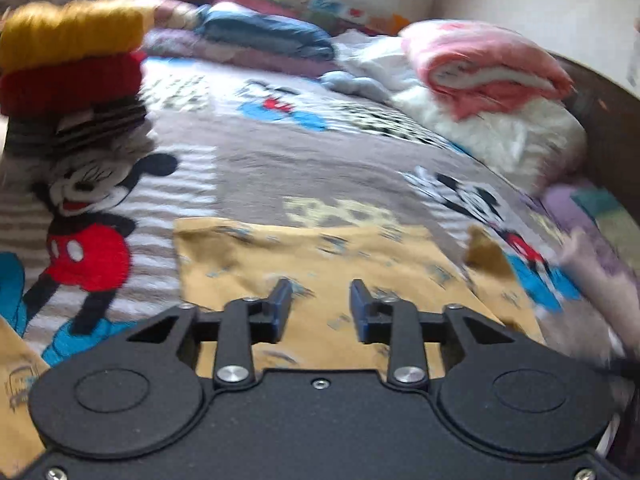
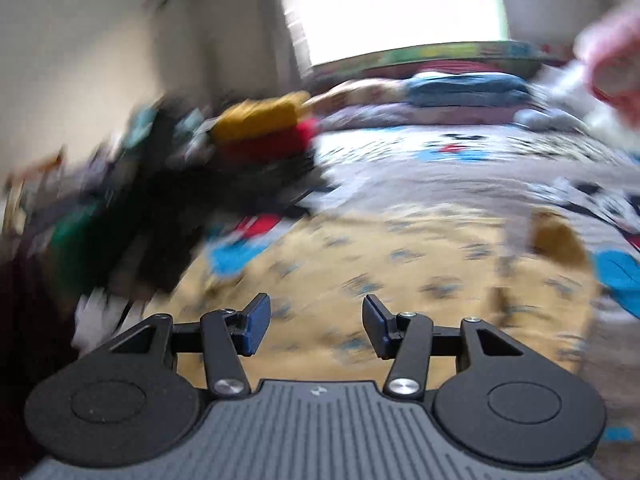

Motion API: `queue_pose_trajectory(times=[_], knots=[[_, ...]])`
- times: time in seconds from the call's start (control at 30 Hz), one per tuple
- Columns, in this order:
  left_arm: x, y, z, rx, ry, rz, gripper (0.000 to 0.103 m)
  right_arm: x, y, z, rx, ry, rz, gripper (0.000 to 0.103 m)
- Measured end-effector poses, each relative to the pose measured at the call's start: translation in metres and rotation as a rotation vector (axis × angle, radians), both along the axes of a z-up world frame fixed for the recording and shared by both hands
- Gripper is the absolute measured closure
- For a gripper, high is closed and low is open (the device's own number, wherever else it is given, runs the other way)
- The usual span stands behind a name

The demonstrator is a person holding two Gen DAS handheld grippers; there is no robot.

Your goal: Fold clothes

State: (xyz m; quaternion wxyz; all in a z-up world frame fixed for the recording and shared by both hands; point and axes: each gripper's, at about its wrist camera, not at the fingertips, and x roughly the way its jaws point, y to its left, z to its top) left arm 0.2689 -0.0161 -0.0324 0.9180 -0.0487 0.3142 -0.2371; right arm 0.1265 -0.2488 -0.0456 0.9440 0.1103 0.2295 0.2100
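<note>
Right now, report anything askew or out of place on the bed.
The yellow printed garment lies mostly flat, but its right corner is flipped up, showing a darker side. The stack of folded clothes looks tidy. Nothing spilled or damaged.

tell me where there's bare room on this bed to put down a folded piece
The open stretch is the grey cartoon-print bedspread, between the yellow patterned garment in front, the stack of folded clothes at left and the pink and white blankets at right. The far edge is crowded with the blue folded bedding.
</note>
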Motion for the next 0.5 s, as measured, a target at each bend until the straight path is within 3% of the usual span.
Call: queue_pose_trajectory(times=[0.03, 0.17, 0.27, 0.4, 0.5], knots=[[-0.012, -0.005, -0.001, 0.002, -0.011, -0.011, 0.054, 0.001, -0.017, 0.0, 0.049, 0.005, -0.037, 0.052], [-0.058, -0.031, -0.006, 0.021, -0.039, -0.083, 0.054, 0.002, -0.091, -0.009, 0.264, 0.036, -0.202, 0.051], [-0.093, -0.056, -0.012, 0.061, -0.054, -0.143, 0.054, 0.006, -0.135, -0.029, 0.361, 0.077, -0.293, 0.05], [-0.129, -0.09, -0.019, 0.075, -0.058, -0.233, 0.054, 0.015, -0.165, -0.066, 0.457, 0.176, -0.365, 0.05], [-0.152, -0.116, -0.025, 0.112, -0.086, -0.314, 0.054, 0.016, -0.179, -0.092, 0.606, 0.224, -0.401, 0.053]])
